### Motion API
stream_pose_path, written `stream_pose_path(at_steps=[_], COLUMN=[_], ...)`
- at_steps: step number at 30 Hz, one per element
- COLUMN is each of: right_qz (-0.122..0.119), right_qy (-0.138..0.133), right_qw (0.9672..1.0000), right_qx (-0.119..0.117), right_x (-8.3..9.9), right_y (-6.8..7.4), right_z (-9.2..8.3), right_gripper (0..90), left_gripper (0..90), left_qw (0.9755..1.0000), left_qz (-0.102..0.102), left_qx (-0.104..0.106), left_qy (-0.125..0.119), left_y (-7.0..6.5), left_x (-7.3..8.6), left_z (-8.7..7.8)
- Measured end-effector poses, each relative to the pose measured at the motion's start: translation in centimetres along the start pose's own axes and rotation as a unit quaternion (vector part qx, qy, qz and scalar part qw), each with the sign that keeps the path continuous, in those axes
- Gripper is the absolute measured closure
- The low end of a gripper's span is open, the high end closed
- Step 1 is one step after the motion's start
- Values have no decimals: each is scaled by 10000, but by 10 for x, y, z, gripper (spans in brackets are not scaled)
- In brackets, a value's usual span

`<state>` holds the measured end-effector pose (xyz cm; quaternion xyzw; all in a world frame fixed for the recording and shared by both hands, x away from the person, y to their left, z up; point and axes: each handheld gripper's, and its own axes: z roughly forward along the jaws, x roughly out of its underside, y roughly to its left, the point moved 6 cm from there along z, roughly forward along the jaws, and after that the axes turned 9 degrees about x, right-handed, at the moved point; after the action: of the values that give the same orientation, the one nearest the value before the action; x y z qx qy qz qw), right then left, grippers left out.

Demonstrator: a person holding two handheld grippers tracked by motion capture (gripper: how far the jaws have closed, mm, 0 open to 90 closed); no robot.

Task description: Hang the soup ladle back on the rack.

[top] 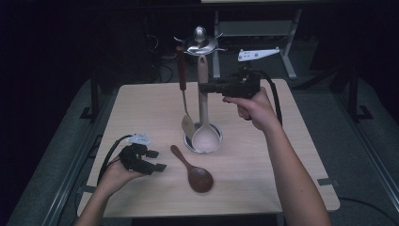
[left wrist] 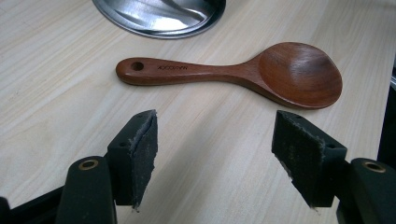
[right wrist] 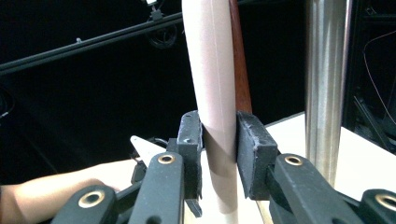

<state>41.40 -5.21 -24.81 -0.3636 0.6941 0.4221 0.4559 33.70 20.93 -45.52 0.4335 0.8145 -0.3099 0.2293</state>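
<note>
While the light wooden table (top: 141, 108) carries a steel utensil stand (top: 201, 42) at its twelve o'clock side, the right gripper (top: 203, 88) reaches in from three o'clock and pinches the handle of the pale serving spoon (top: 204, 117), which hangs from the stand with its bowl over the round base. Dark wooden spoon (top: 193, 170) lies flat at six o'clock of the base; left gripper (top: 159, 160), at nine o'clock of that spoon, rests low with jaws spread and empty.

table (left wrist: 56, 93): pale matt wood grain | dark spoon (left wrist: 233, 74): reddish wood, smooth satin sheen | pale ladle (right wrist: 212, 70): matt beige, plastic-looking | rack pole (right wrist: 324, 70): brushed shiny metal | gripper pads (left wrist: 299, 154): rough black, frayed
</note>
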Motion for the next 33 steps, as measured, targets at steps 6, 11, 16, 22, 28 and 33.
stream_pose_path(at_steps=[6,11,16,22,28,33], right_qz=[-100,-150,-300,-454,-480,-459], right_qy=[15,-3,73,123,136,180], right_qw=[9999,9998,9988,9962,9934,9913], right_qx=[71,141,390,738,1029,1218], right_x=[1,2,6,13,25,44], right_y=[2,3,5,6,4,-3], right_z=[3,1,-5,-16,-31,-40], right_gripper=[712,586,502,389,360,364], left_gripper=[314,313,313,330,449,463], left_qw=[10000,10000,10000,10000,9995,9995], left_qz=[8,-1,8,-26,-57,10], left_qx=[16,23,1,-25,36,22], left_qy=[40,4,11,-87,-297,-314], left_y=[-1,0,0,1,-3,-4], left_x=[0,0,0,-1,-9,-10], left_z=[2,1,0,-3,-13,-16])
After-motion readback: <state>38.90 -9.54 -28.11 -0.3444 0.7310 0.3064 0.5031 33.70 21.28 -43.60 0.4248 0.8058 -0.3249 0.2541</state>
